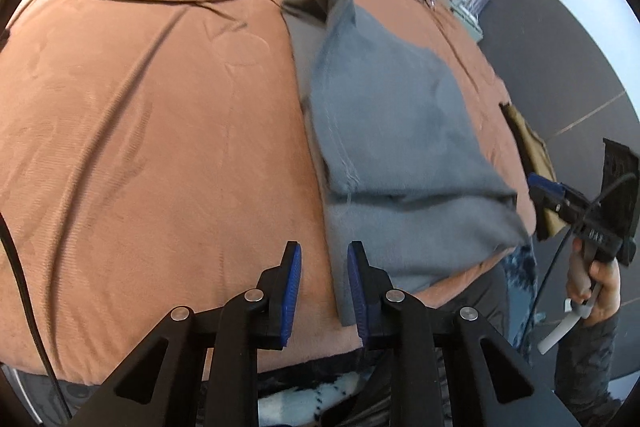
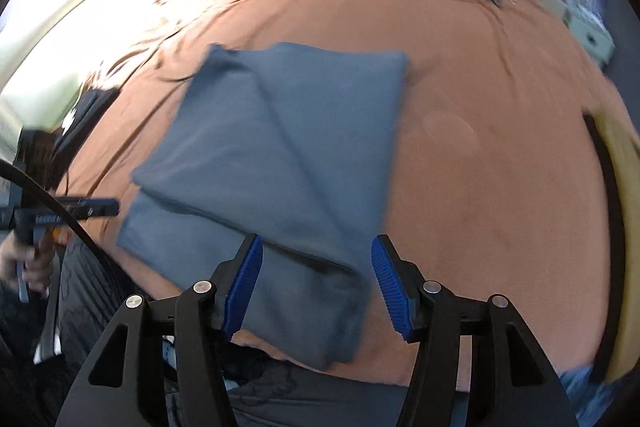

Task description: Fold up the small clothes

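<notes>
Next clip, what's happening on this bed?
A person is folding a grey garment on a bed covered with a brown sheet, holding a gripper in each hand. The garment lies partly folded, with an upper layer doubled over a lower one near the bed's edge. Neither gripper holds it: the left gripper is open by the garment's near corner, and the right gripper is open above its near end.

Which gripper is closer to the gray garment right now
Left, narrowly. The left gripper is open at the gray garment's near left corner; the right gripper, also open, sits just off its near right corner.
</notes>
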Demonstrator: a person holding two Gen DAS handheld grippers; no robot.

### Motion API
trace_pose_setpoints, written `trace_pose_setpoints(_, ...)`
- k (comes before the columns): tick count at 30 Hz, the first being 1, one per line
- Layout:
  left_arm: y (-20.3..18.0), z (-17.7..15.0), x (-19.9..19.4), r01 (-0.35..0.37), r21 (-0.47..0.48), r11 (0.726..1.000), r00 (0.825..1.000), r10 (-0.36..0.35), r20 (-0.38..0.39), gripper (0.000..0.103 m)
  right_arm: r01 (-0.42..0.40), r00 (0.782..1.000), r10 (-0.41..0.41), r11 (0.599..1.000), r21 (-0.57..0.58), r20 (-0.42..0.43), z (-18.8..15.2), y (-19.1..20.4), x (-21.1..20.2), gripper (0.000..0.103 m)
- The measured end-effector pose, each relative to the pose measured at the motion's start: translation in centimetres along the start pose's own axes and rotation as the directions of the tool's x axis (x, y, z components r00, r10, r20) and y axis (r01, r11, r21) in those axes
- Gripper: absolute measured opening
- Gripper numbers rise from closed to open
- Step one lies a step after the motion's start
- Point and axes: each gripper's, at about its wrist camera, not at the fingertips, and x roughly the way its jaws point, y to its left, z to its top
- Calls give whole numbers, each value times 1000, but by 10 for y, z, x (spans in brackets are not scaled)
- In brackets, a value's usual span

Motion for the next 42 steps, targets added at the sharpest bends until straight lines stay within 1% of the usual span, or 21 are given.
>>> trace_pose_setpoints(5,22,3,-14,20,-52,998,999,-19,36,26,-3,999,-5,986,-165,-47,17,58,30,55)
trace_pose_setpoints(11,52,1,-28,38,-109,993,997,-31,69,26,2,995,-30,956,-293,-94,34,102,66,55)
trace_pose_setpoints(16,75,1,-38,51,-142,989,995,-38,94,26,9,991,-56,935,-354,-123,43,124,92,55)
trace_pose_setpoints(18,84,1,-40,55,-155,986,994,-40,99,26,23,988,-79,922,-387,-130,46,136,104,55)
trace_pose_setpoints(20,90,2,-41,55,-163,985,994,-39,102,26,36,984,-103,912,-408,-143,45,140,116,55)
trace_pose_setpoints(22,95,2,-42,56,-170,984,994,-38,103,26,26,983,-100,907,-419,-156,45,145,125,55)
trace_pose_setpoints(24,99,2,-42,55,-178,982,994,-36,105,26,38,980,-120,895,-445,-157,44,149,134,55)
trace_pose_setpoints(26,102,2,-41,53,-189,980,994,-34,105,26,46,981,-124,894,-446,-148,46,149,141,54)
trace_pose_setpoints(28,104,2,-41,53,-196,979,994,-33,104,26,49,984,-119,894,-444,-131,49,147,143,45)
trace_pose_setpoints(29,103,3,-41,52,-198,979,994,-32,103,26,47,986,-114,895,-444,-125,50,147,143,34)
trace_pose_setpoints(30,101,4,-41,50,-196,979,994,-31,100,26,33,988,-97,898,-440,-123,53,146,142,19)
trace_pose_setpoints(32,98,8,-40,46,-190,981,995,-28,96,26,21,991,-75,901,-434,-107,57,144,135,8)
trace_pose_setpoints(33,96,10,-39,44,-185,982,995,-27,94,26,27,993,-73,901,-432,-88,60,140,128,8)
trace_pose_setpoints(37,84,22,-35,40,-166,985,996,-26,88,26,5,999,-20,924,-381,-33,75,123,104,7)
trace_pose_setpoints(42,65,42,-25,31,-135,990,997,-21,71,26,-2,999,15,949,-315,39,95,92,73,7)
